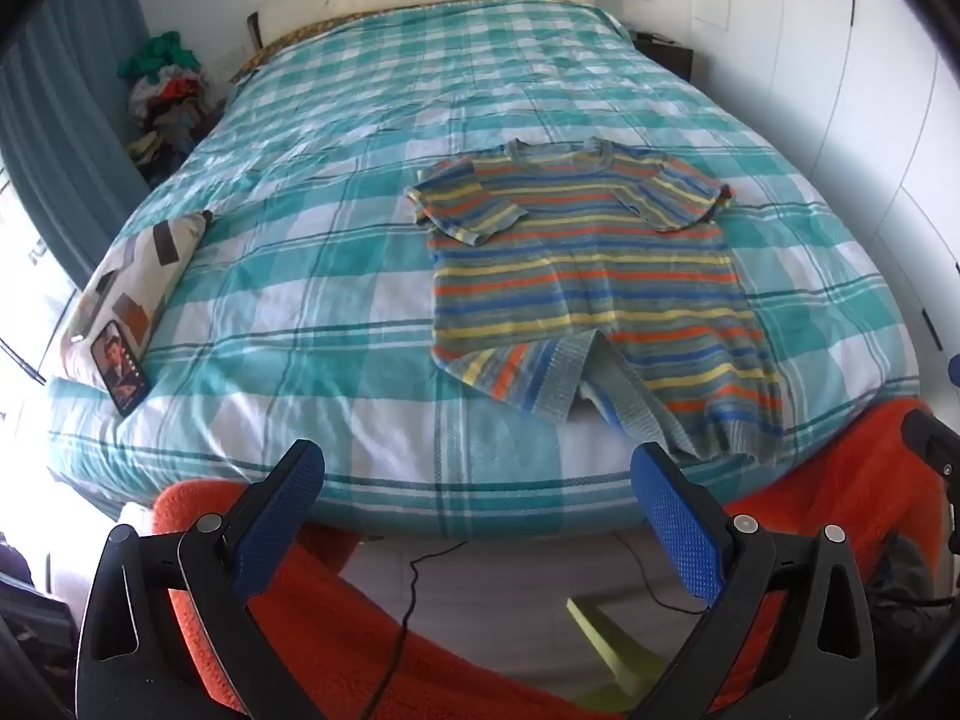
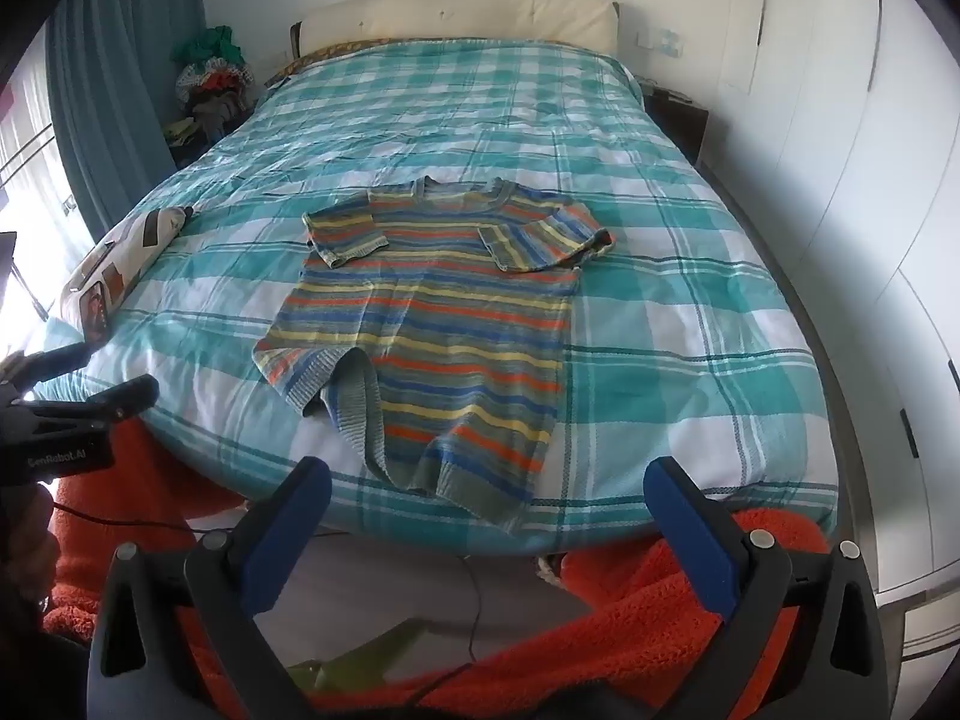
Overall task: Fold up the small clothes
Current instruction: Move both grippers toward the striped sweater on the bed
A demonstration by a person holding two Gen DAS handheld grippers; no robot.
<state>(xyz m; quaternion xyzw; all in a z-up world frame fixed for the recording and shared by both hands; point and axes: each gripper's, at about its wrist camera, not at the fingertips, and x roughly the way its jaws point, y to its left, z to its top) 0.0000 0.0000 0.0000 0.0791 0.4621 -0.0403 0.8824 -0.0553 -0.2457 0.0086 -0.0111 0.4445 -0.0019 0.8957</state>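
The left gripper [image 1: 477, 495] is held low at the foot of the bed [image 1: 336, 276], pointed along it. Its two blue fingers [image 1: 282, 516] are spread wide apart and nothing is held between them. The right gripper [image 2: 486, 510] is held the same way, just beside it, with its fingers [image 2: 690, 534] wide apart and bare too. The left gripper is also seen from the side at the left edge of the right wrist view.

A striped sweater [image 1: 594, 282] is laid flat on the checked cover, near the foot edge. Both sleeves are folded in over the chest. The bottom left corner is turned up, and the hem hangs a little over the bed edge.

A patterned cushion [image 1: 135, 276] and a phone [image 1: 120, 369] are placed at the left side of the bed, well apart from the sweater. A pile of clothes [image 1: 165, 96] is seen by the curtain [image 1: 54, 120]. An orange fuzzy blanket [image 2: 648, 618] is seen under the grippers.
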